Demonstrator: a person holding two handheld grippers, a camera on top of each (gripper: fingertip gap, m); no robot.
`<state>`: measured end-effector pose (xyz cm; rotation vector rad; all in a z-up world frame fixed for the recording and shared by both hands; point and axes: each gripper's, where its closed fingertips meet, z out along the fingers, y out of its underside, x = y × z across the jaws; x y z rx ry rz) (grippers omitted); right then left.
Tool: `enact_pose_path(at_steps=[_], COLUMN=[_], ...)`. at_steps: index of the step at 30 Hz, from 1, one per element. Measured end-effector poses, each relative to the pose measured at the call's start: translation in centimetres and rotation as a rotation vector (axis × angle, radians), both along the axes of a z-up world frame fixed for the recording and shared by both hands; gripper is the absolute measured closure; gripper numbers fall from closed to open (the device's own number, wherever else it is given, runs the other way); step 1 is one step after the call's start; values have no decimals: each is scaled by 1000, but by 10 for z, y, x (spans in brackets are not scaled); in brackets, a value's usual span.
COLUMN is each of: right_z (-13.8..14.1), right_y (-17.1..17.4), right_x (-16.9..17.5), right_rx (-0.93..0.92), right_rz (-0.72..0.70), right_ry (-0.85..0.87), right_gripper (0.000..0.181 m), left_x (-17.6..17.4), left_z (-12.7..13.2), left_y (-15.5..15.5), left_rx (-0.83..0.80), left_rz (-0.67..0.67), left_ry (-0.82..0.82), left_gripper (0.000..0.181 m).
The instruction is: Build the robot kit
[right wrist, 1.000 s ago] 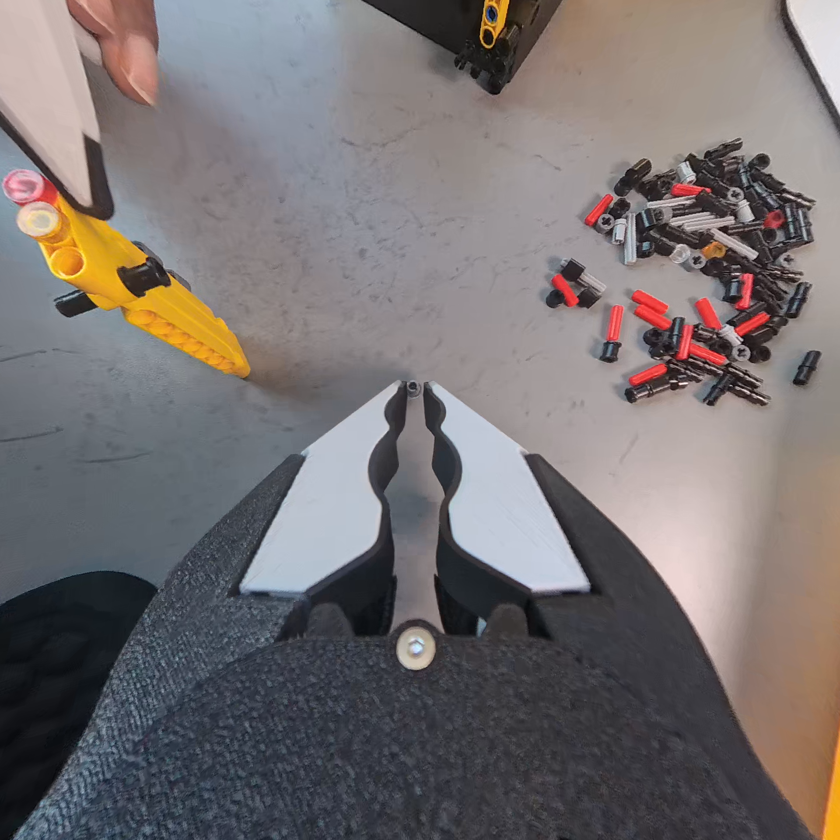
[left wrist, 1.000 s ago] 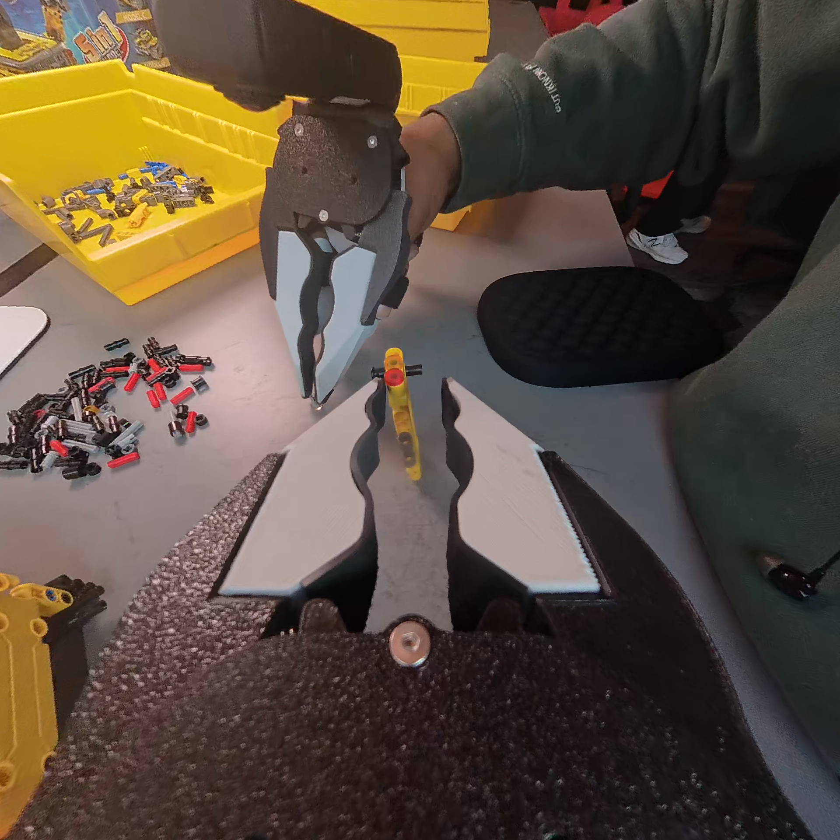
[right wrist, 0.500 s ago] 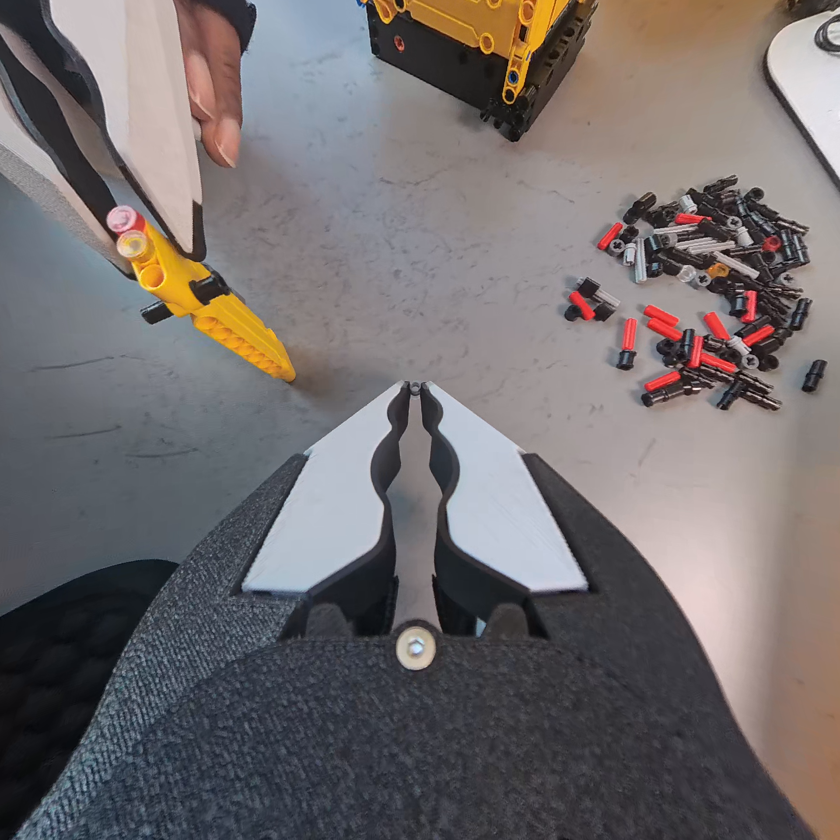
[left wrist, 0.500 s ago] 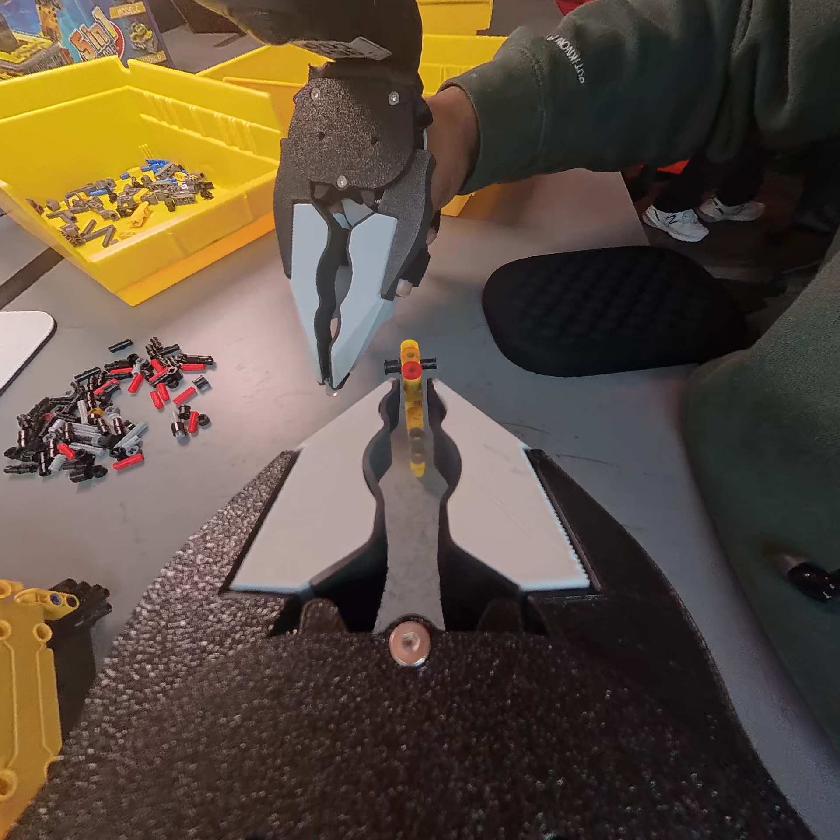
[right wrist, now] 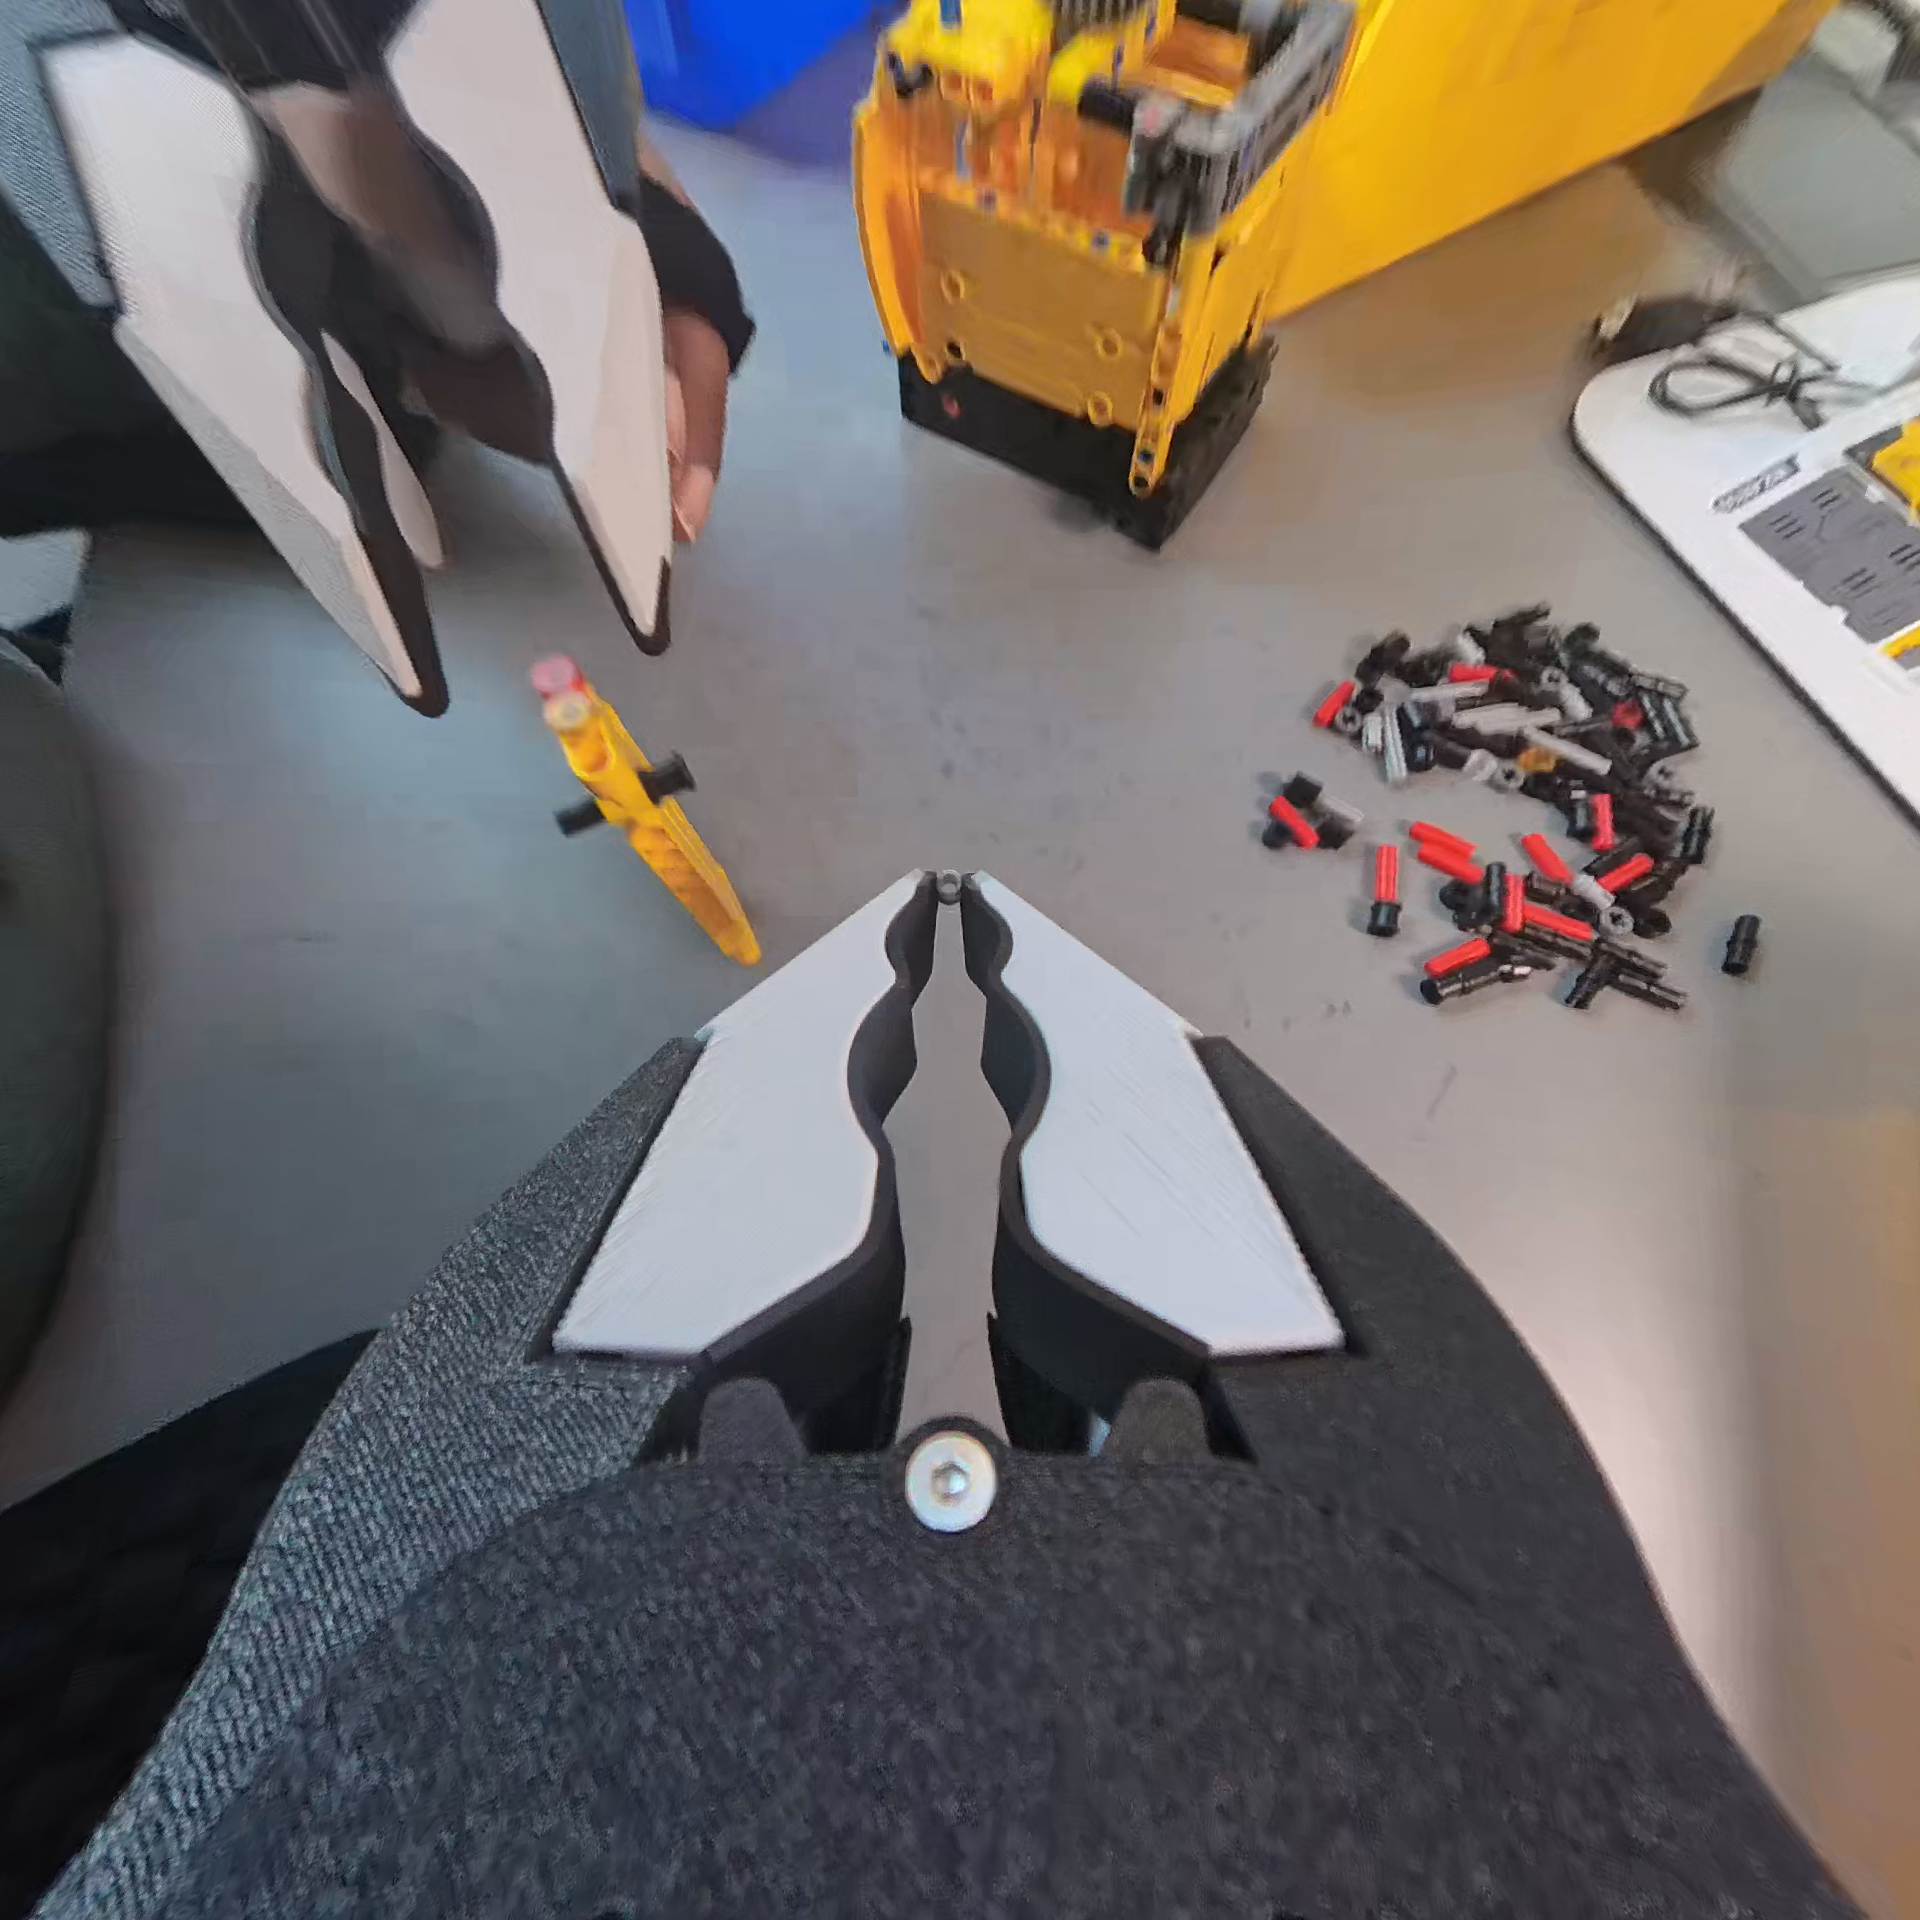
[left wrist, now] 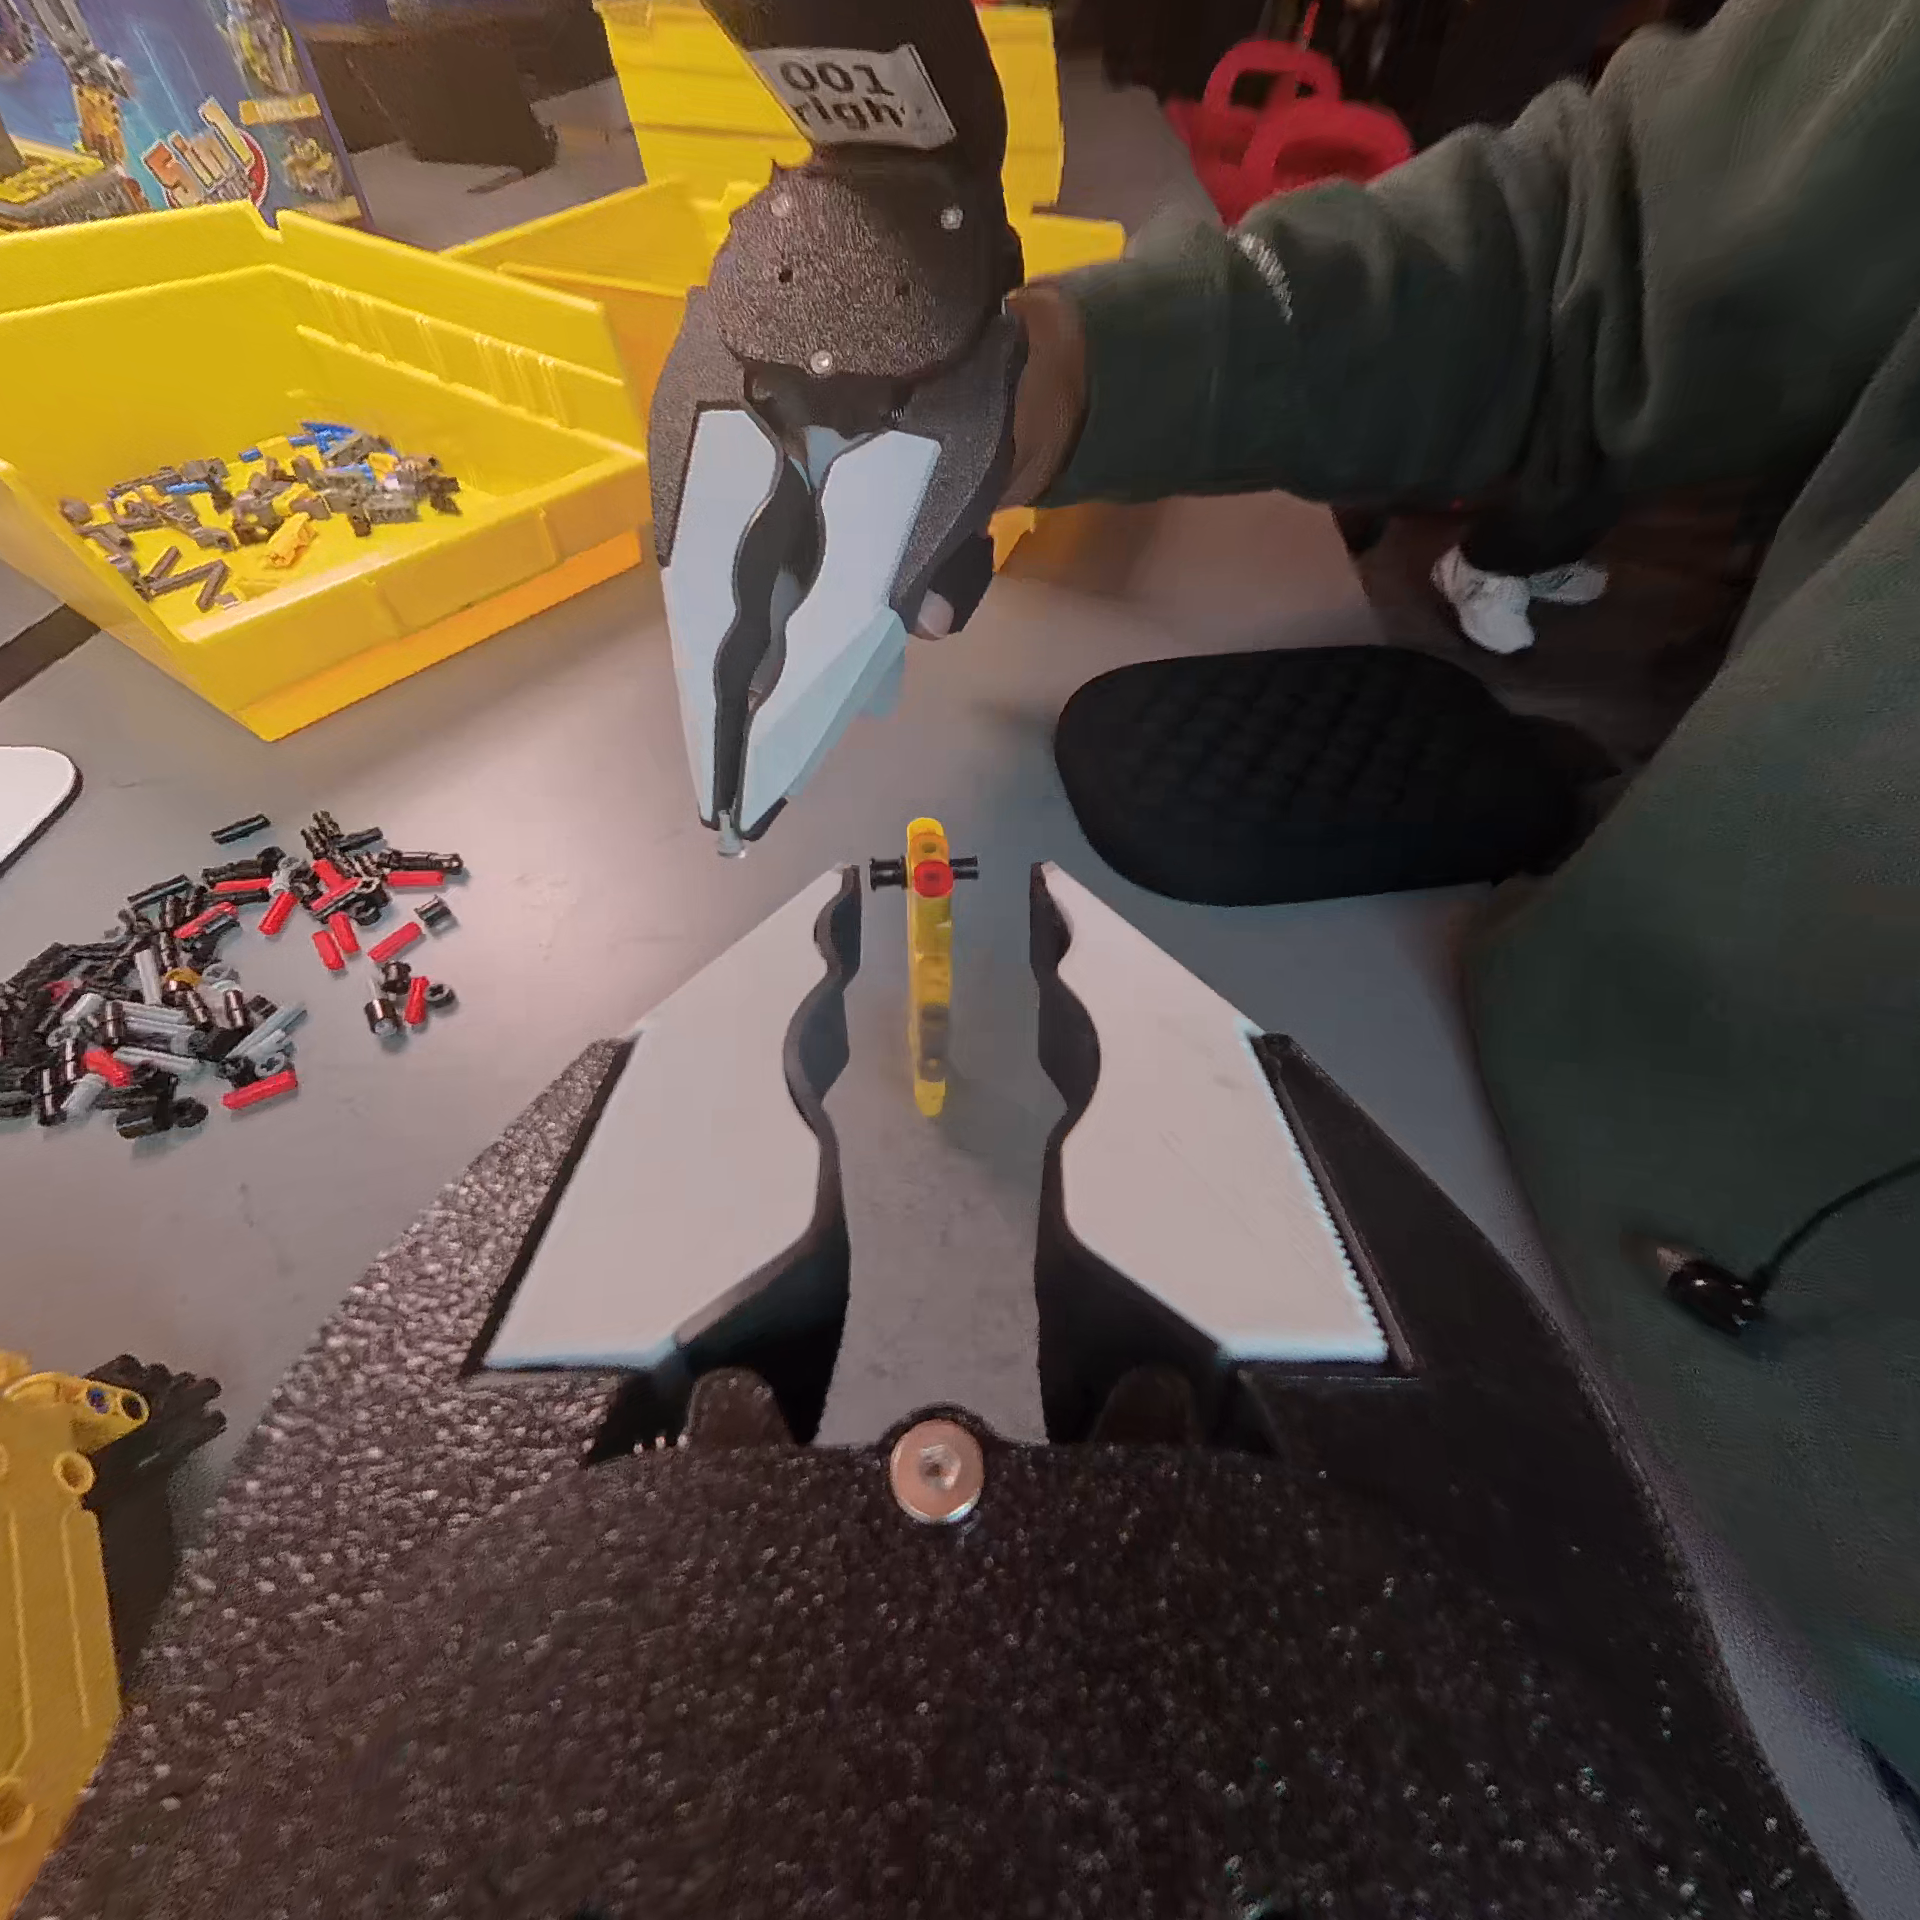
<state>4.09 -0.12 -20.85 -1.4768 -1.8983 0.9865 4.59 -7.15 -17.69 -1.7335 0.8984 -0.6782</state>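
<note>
My left gripper [left wrist: 945, 878] is open, with its jaws wide apart on either side of a yellow beam [left wrist: 923, 997]. The beam stands tilted with its lower end on the grey table [left wrist: 582, 790]; it carries a red pin at the top and a black cross pin, and neither jaw touches it. In the right wrist view the beam [right wrist: 649, 831] sits just below the open left gripper [right wrist: 538, 665]. My right gripper [right wrist: 948, 883] is shut on a small grey pin [right wrist: 948, 886] and hovers above the table, just left of the beam in the left wrist view [left wrist: 732, 831].
A pile of small black, red and grey pins [right wrist: 1507, 831] lies on the table. A yellow and black built model [right wrist: 1081, 312] stands behind. There are also yellow bins [left wrist: 312, 468] with parts, a black padded rest [left wrist: 1299, 769] and a white board with a sheet [right wrist: 1818, 520]. My hands' fingertips stand some 8 cm from each other.
My left gripper has opened and let go of the yellow beam, drawing back a little. My right gripper has risen and pulled back, still shut on the grey pin.
</note>
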Motion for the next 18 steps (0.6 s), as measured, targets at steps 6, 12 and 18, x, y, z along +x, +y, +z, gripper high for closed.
enact_pose_path(at_steps=[6, 12, 18], right_z=[99, 116, 117], right_y=[-38, -76, -88], right_x=[-6, -14, -17], right_rx=[-339, -336, -324], right_rz=[92, 188, 239], right_ry=[408, 494, 473], right_gripper=[177, 177, 177], left_x=[-14, -8, -10], left_z=[50, 75, 83], left_y=[0, -10, -18], left_rx=[-28, -46, -66], left_rz=[-17, -91, -142], left_ry=[-376, -562, -600], left_gripper=[151, 160, 174])
